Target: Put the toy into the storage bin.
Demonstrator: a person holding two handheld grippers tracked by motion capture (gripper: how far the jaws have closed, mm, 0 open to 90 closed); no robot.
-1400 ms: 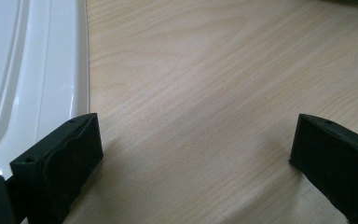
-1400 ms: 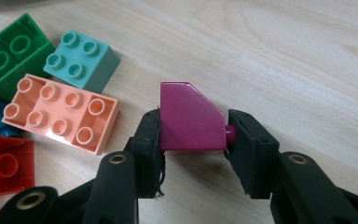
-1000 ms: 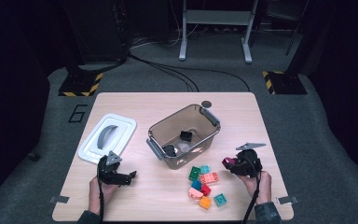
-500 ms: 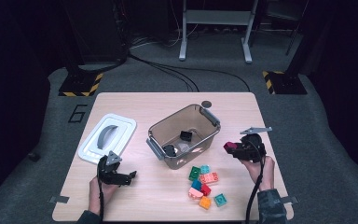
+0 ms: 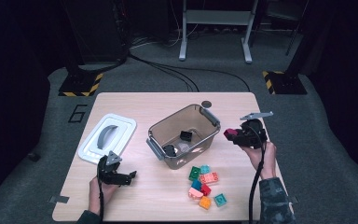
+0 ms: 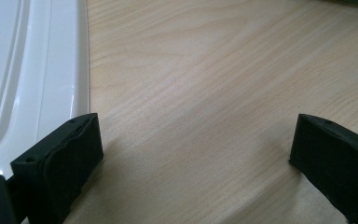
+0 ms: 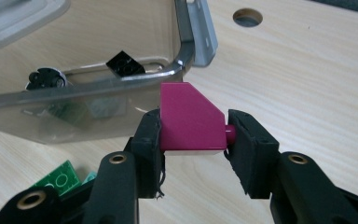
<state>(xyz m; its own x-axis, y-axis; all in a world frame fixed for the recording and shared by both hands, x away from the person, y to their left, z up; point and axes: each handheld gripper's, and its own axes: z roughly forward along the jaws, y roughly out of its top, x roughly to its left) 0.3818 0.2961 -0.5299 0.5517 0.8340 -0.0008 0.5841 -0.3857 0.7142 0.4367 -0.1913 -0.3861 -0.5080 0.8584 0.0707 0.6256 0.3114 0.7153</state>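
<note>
One pale wooden table [image 5: 168,107] carries everything here, a small round hole [image 5: 206,104] cut near its far edge at about 12 o'clock. Largest on it is the clear smoky plastic bin [image 5: 164,133] with grey handle clips, sitting just above the centre; a black square brick [image 5: 185,136] and a black round piece [image 5: 169,150] lie on its floor. At 9 o'clock from the bin rests the white rectangular plastic lid [image 5: 121,122] with a grey arched handle, flat on the wood.

At 5 o'clock from the bin, near the table's front edge, lies a loose cluster of small toy bricks [image 5: 204,184] in green, teal, salmon, red and orange, some touching each other.

The right gripper [image 5: 235,136] is held off the table at 3 o'clock from the bin, just beside its right end wall. Its jaws pinch a magenta plastic brick with a slanted corner [image 7: 190,123]; in the right gripper view one pad presses the brick's flat side and the other meets a stud on the opposite side. The brick sits outside the bin, close to the corner clip and about level with the rim.

The left gripper [image 5: 129,176] sits low at 7 o'clock from the bin, just below the lid's near corner. Its jaws stand spread wide, bare wood between them, one jaw just beside the lid's edge.
</note>
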